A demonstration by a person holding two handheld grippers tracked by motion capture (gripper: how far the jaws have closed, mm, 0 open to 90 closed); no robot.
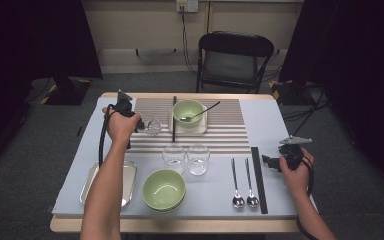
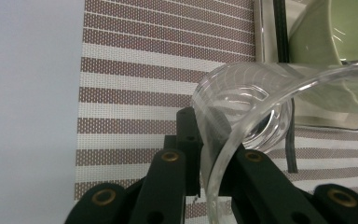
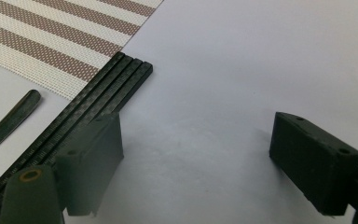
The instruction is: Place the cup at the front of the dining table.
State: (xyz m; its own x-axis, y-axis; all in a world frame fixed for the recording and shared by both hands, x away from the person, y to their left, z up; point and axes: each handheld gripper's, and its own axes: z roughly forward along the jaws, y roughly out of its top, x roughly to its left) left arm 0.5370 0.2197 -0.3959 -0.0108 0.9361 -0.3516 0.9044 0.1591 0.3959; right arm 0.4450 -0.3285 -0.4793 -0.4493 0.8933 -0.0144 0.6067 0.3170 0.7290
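far on the striped mat (image 1: 220, 135): a green bowl (image 1: 188, 112) with a dark spoon (image 1: 203, 111) resting in it. nearer: two empty glasses (image 1: 186, 158), an empty green bowl (image 1: 164, 189), a bare metal tray (image 1: 125, 186). at the mat's left part, just beside the far bowl: a clear glass cup (image 2: 242, 112), empty, tilted, its rim pinched between the left gripper (image 2: 209, 163) fingers (image 2: 186, 135). at the desk's (image 1: 270, 120) right edge: right gripper (image 3: 196, 163) fingers spread, nothing between, beside black chopsticks (image 3: 98, 102).

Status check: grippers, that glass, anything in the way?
Left gripper shut on the glass cup, pinching its rim, cup tilted over the striped mat. Right gripper open, empty, beside the black chopsticks. Green bowl on its tray sits close ahead.
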